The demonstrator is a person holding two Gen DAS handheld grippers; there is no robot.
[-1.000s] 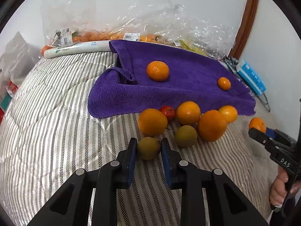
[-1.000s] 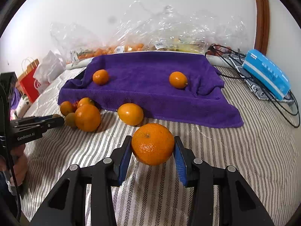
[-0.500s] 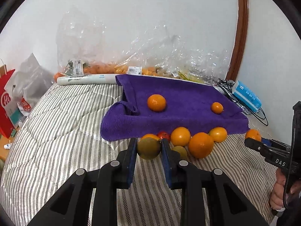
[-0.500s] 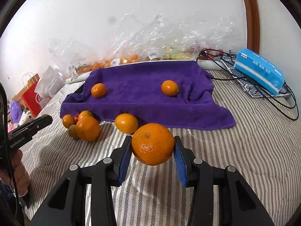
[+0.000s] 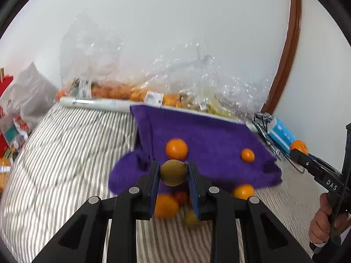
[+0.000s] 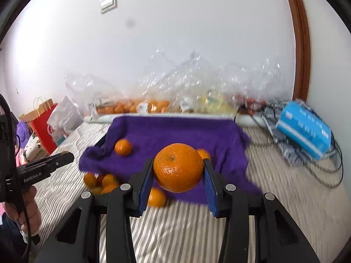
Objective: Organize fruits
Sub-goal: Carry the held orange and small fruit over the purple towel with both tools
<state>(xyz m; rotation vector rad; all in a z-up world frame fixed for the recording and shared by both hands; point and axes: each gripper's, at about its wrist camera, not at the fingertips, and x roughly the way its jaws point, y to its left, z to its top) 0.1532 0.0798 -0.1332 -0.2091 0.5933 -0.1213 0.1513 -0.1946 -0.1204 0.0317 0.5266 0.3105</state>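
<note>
We hold a greenish-brown fruit (image 5: 173,172) pinched between the pads of our left gripper (image 5: 172,180), lifted above the striped bedcover (image 5: 65,153), and a large orange (image 6: 178,167) clamped in our right gripper (image 6: 178,183), also in the air. Behind both, at 12 o'clock, a purple towel (image 5: 208,135) carries two small oranges (image 5: 176,148) (image 5: 247,155); more fruit (image 5: 165,205) lies loose on the cover at its near edge. Beyond the towel, clear bags (image 5: 131,70) hold further fruit. The left view shows "DAS" on the right gripper at 3 o'clock; the right view alone reads "GenRobot.AI" on the left gripper at 9 o'clock, and shows a wall switch (image 6: 108,3) and a red paper bag (image 6: 45,129). A blue box (image 6: 303,129) sits at 2 o'clock.
</note>
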